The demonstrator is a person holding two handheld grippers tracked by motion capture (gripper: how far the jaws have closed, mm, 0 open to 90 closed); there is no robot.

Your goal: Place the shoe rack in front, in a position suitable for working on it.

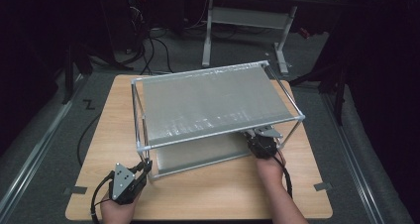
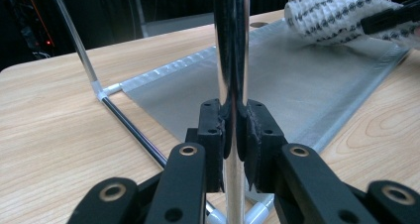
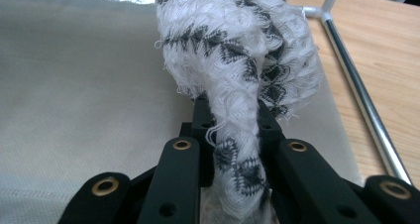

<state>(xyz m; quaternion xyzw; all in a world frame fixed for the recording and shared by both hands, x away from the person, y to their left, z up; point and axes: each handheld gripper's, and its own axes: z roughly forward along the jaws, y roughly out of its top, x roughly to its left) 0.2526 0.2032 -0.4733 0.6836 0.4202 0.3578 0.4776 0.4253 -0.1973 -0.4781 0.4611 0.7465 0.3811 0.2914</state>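
Sock (image 3: 237, 65) clamped in right gripper (image 3: 233, 130), over lower shelf (image 3: 89, 95)

One light wooden table (image 1: 208, 194). One two-tier rack of chrome tubes (image 1: 141, 122) with two grey mesh fabric shelves, upper (image 1: 213, 102) and lower (image 1: 198, 157). One rolled white knitted cloth with black diamond pattern (image 3: 237, 60). Two black hand-held grippers, left (image 1: 145, 167) and right (image 1: 258, 139).
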